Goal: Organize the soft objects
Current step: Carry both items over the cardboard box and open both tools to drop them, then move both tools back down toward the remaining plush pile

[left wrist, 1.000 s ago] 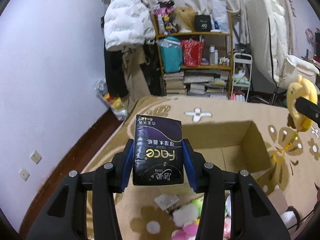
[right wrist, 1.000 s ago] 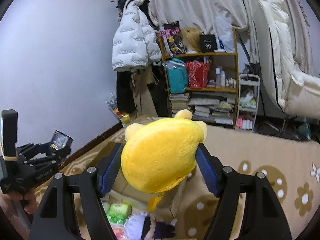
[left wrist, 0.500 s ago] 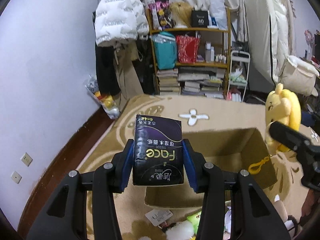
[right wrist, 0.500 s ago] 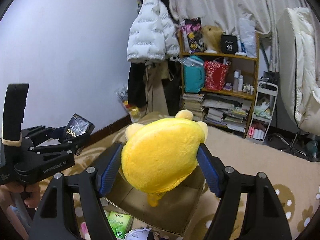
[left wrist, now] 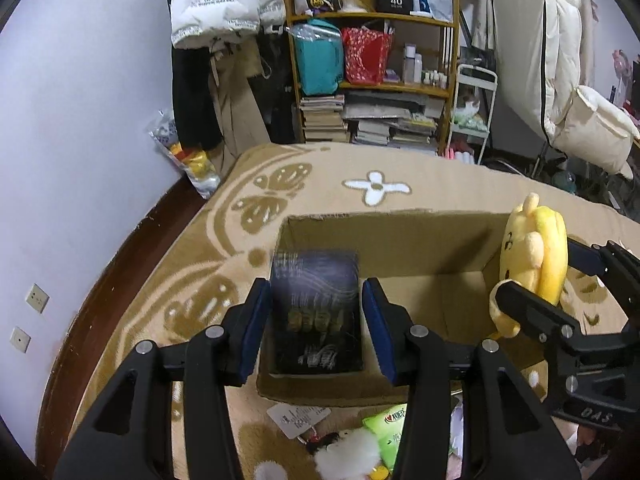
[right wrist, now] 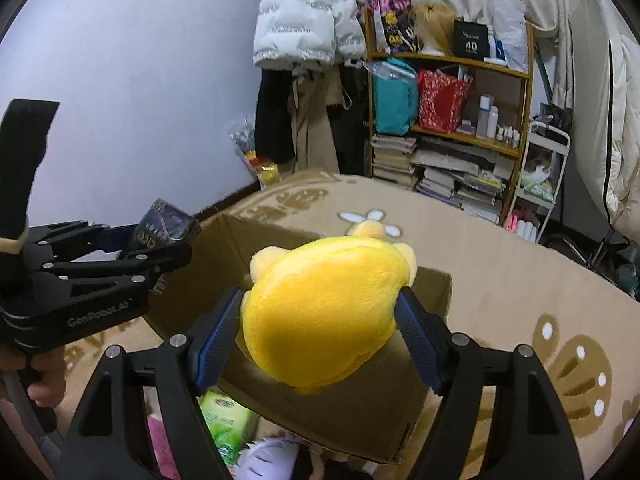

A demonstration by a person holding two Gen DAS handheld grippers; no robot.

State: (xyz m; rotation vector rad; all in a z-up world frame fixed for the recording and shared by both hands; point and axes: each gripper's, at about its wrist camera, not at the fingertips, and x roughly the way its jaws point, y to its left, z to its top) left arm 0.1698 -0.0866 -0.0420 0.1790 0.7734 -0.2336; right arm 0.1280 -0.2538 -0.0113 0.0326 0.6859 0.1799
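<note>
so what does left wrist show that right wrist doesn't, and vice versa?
Left wrist only: the dark tissue pack blurred between the opened left claw pads, above the box floor; the plush's face side; wall sockets.
Right wrist only: the yellow plush from behind, clamped in the right claw; a pink item below.
Both: the cardboard box, the green packet, the bookshelf, and the other claw.

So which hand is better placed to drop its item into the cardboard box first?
Left. The left tool has the dark tissue pack over the cardboard box interior, while the yellow plush in the right tool sits at its right wall.
</note>
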